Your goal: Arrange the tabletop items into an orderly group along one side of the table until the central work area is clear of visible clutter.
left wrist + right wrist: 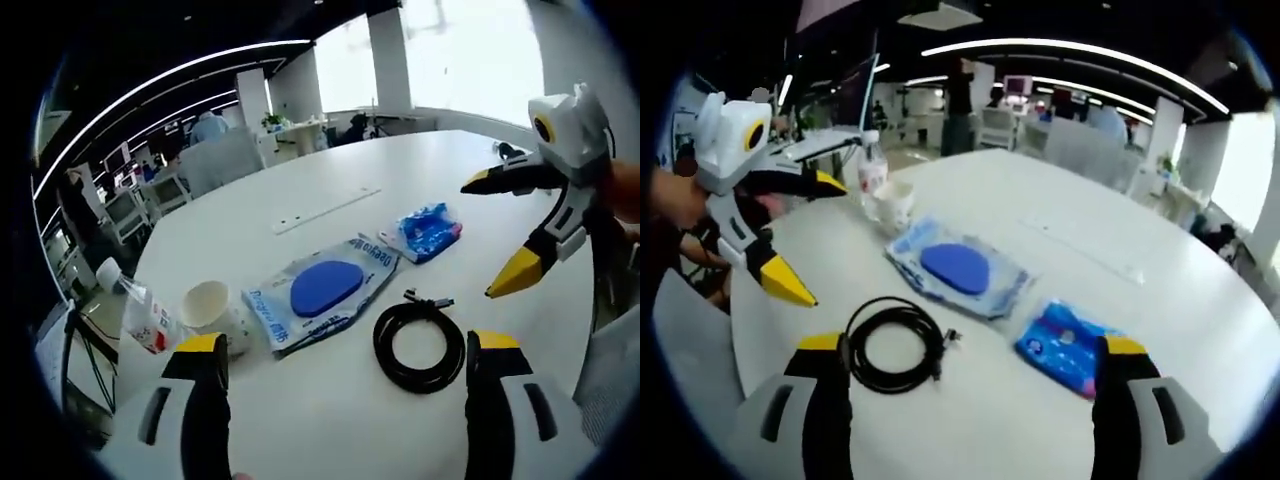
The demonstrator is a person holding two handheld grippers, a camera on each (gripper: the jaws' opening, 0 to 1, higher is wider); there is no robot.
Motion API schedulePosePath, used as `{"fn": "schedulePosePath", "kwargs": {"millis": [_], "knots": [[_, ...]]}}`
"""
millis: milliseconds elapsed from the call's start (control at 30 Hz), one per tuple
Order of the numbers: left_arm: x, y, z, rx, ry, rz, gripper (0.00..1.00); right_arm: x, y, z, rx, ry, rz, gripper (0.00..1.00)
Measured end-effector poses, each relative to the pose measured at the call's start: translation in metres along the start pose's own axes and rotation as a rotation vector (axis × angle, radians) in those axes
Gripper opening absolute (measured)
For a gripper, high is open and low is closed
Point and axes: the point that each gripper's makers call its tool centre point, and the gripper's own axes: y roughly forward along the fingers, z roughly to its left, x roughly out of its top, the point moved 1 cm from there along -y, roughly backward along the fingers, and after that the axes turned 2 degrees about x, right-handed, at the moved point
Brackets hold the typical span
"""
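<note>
White table [300, 190], coiled cable [419, 345], pouches

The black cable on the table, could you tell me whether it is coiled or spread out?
Coiled: the black cable lies in a round loop on the white table, its plug end resting at the rim.

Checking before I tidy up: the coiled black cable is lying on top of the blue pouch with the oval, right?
Not quite. The coiled black cable lies on the bare table, beside the pouch and apart from it, as the left gripper view shows.
</note>
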Motion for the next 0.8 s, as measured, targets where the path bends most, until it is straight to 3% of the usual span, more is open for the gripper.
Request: {"fn": "schedulePosePath", "kwargs": {"millis": [267,367,800], "knots": [[0.008,-0.021,0.005,0.026,-0.001,-0.041,0.99,0.011,-0.015,0.002,-0.003,-0.009,-0.044,1.00],[0.010,-0.027,0.008,0.057,0.084,-0.069,0.99,0.012,-0.020,0.003,-0.012,-0.056,-0.046,1.00],[0.001,-0.041,0.004,0.060,0.036,-0.079,0.99,-0.002,-0.036,0.007,-0.015,-0.025,-0.046,1.00]]}}
